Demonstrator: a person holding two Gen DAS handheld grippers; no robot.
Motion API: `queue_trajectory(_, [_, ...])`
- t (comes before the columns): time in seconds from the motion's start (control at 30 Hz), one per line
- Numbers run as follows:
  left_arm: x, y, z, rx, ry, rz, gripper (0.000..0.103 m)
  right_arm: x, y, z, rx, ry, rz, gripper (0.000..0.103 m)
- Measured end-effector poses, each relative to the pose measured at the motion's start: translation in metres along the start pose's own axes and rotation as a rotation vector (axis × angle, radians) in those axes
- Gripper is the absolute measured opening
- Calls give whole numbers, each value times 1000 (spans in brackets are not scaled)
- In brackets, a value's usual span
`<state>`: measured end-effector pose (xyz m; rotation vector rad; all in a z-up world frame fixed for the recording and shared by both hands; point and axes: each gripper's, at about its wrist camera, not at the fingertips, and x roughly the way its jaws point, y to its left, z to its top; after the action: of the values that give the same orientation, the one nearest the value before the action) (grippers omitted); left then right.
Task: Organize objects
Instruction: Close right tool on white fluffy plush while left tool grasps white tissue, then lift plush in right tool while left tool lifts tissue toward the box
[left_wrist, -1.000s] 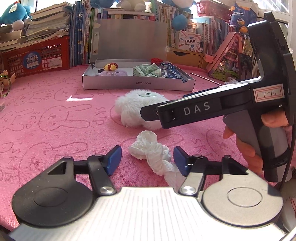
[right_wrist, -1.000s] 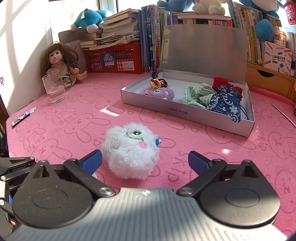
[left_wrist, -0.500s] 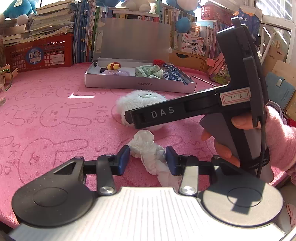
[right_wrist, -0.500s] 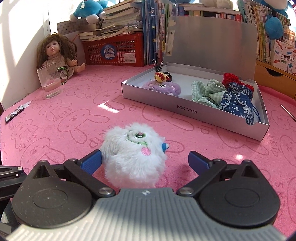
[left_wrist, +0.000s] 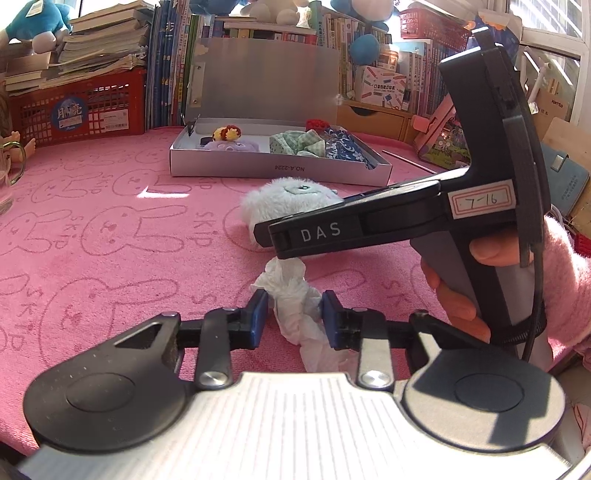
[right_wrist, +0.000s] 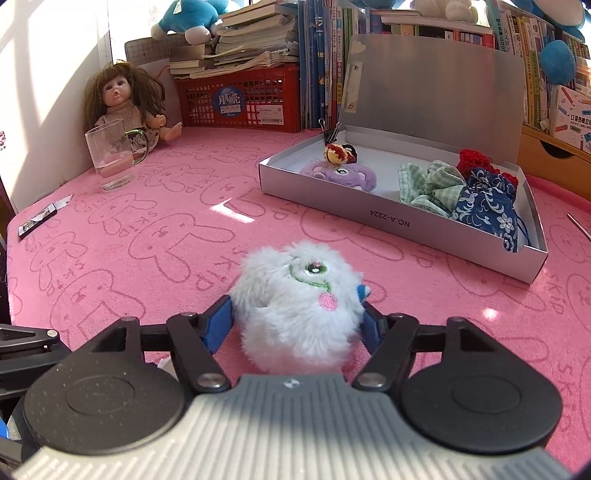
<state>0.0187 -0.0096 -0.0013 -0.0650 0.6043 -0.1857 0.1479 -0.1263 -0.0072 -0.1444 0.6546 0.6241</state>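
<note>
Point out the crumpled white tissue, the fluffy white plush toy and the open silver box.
Crumpled white tissue (left_wrist: 295, 295): left wrist view, its middle between the blue pads.
Fluffy white plush toy (right_wrist: 299, 306): right wrist view, centre of its fur.
Open silver box (right_wrist: 388, 221): right wrist view, front wall.

home, looks like a kid's study corner: pink bunny-print cloth (right_wrist: 147, 236) under the grippers, crammed books (right_wrist: 325, 55) and red crate (right_wrist: 243, 96) beyond them, doll (right_wrist: 118, 103) ahead-left, blue plush toys (right_wrist: 184, 18) up top
</note>
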Motion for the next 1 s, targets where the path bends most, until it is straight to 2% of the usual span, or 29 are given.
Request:
queue_trajectory(0.53, [-4, -2, 8, 24, -35, 6, 33, -14, -11, -1, 39, -25, -30, 56])
queue_trajectory(1.0, [-3, 7, 15, 10, -50, 45, 33, -23, -13, -3, 47, -40, -44, 54])
